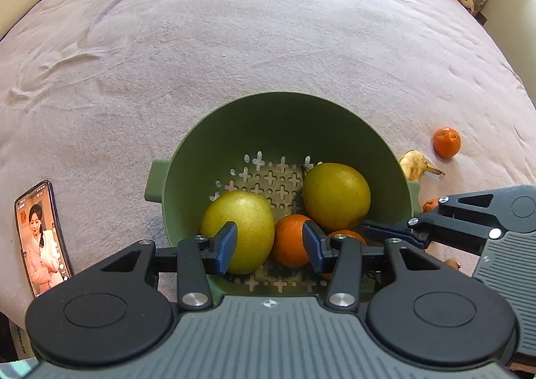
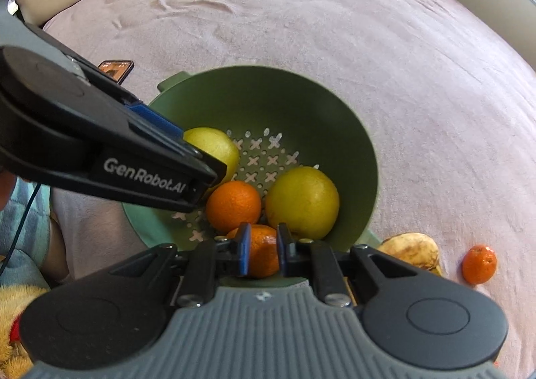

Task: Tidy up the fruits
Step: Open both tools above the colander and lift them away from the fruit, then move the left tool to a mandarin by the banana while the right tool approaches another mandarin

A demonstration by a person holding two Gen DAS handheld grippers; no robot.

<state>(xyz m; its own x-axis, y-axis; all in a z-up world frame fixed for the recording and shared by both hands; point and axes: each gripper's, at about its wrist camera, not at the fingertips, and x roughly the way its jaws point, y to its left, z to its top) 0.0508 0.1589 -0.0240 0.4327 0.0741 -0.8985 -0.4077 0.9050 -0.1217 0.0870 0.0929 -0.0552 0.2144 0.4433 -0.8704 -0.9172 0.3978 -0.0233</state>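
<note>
A: How are the grippers held?

B: Both are tipped down over the green bowl (image 2: 351,131). The left gripper (image 1: 269,241) is kept half open, with nothing held.

A: And the right gripper (image 2: 263,253)?

B: It is closed narrow. Whether the small orange (image 2: 263,256) below is pinched cannot be told. Two yellow fruits (image 1: 336,199) are seen inside too.

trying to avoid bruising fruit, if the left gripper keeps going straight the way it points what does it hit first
Most likely the orange in the green colander, which sits right between the left gripper's open fingers, with the yellow-green fruit close beside the left finger. Depth is hard to judge, so that fruit could be brushed first.
</note>
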